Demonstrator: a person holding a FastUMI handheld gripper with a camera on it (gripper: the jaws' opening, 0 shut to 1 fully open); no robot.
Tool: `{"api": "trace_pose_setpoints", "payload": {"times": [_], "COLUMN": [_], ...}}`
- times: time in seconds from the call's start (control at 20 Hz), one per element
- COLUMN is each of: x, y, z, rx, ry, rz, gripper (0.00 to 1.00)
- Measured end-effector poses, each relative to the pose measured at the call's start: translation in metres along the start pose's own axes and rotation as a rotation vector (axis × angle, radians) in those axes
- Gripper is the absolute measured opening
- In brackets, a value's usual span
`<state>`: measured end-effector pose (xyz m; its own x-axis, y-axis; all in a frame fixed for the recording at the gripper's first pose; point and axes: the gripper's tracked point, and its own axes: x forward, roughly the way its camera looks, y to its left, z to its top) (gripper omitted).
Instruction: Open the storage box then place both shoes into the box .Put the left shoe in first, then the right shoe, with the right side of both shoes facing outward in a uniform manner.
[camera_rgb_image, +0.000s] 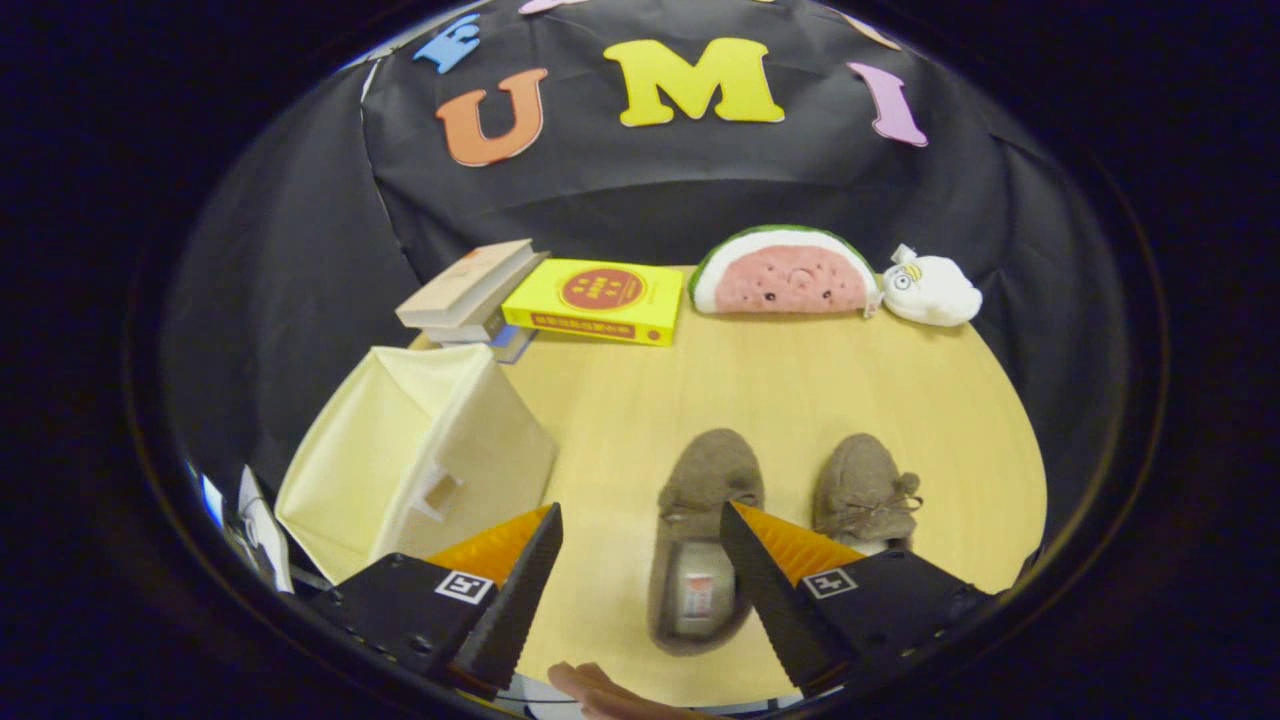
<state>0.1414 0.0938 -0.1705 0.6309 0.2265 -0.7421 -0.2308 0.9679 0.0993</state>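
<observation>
The cream fabric storage box (420, 455) stands open on the wooden tabletop (780, 400), left of the tool (640, 530). The tool's fingers are spread, holding nothing. Both brown suede slippers, left (700, 540) and right (862, 495), remain on the tabletop; both placements remain.

The tool (640, 560) hangs over the pale wooden worktop (620, 400) with its fingers spread wide, gripping nothing. The left shoe (700, 530) lies between them, the right shoe (865, 490) just beside it. The cream storage box (420, 450) sits open beside the left finger. Books (470, 290), a yellow book (597, 298), a watermelon plush (785, 272) and a white plush (932, 290) line the far edge.
</observation>
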Motion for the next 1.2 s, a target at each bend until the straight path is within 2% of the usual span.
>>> {"api": "trace_pose_setpoints", "payload": {"times": [0.15,0.25,0.4,0.6,0.65,0.7,0.85,0.9,0.95,1.05,1.1,1.2], "x": [0.009,0.013,0.021,0.039,0.042,0.045,0.052,0.053,0.052,0.052,0.051,0.052], "y": [-0.039,-0.056,-0.069,-0.068,-0.069,-0.069,-0.057,-0.055,-0.056,-0.054,-0.054,-0.054], "z": [-0.016,-0.029,-0.042,-0.054,-0.060,-0.066,-0.072,-0.072,-0.074,-0.077,-0.073,-0.075], "rx": [-0.084,-0.108,-0.092,-0.072,-0.077,-0.081,-0.048,-0.042,-0.027,0.016,0.056,0.112], "ry": [0.028,0.064,0.120,0.185,0.213,0.240,0.270,0.278,0.288,0.309,0.306,0.307], "rz": [-0.132,-0.176,-0.203,-0.189,-0.196,-0.195,-0.164,-0.161,-0.172,-0.183,-0.184,-0.171], "gripper": [0.96,0.96,0.93,0.89,0.83,0.72,0.46,0.31,0.26,0.25,0.04,0.03]}}
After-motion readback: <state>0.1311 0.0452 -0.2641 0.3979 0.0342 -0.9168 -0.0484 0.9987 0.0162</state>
